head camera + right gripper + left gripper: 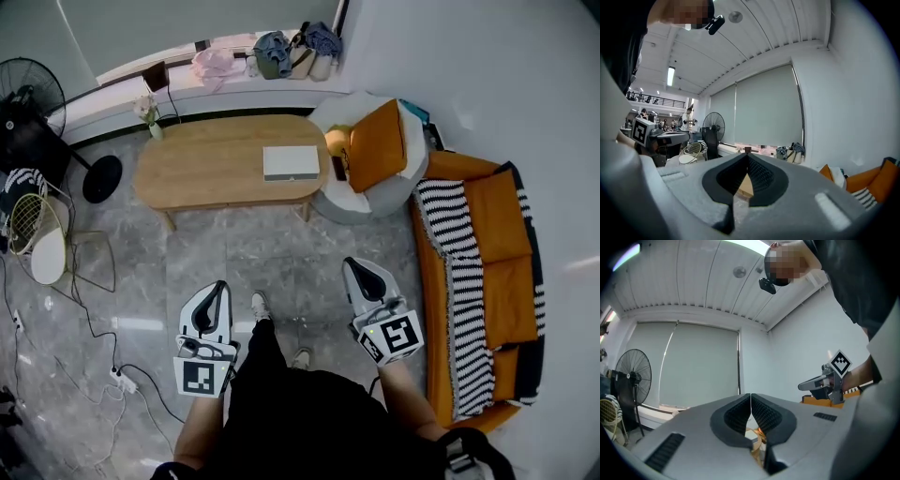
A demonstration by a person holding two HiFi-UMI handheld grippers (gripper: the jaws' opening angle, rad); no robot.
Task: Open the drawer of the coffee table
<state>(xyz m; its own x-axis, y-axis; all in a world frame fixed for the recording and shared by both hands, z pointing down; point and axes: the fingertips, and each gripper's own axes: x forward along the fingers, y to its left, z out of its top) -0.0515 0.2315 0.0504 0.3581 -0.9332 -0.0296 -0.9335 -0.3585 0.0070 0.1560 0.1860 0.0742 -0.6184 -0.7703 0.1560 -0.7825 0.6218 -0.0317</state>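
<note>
Left gripper (219, 287) and right gripper (355, 266) closed empty, ribbed pads (739, 416) touching, oval wooden coffee table (206, 171) beyond

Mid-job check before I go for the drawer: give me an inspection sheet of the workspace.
Surface: wooden coffee table, oval top.
Job's things: drawer not seen in any view.
Clutter: white box on the table; flower vase by its far left end.
Grippers: left gripper and right gripper both shut, fingers empty, short of the table.
Cables: cords and a power strip on the floor, left.
Surroundings: orange sofa, round chair with orange cushion, fan.
</note>
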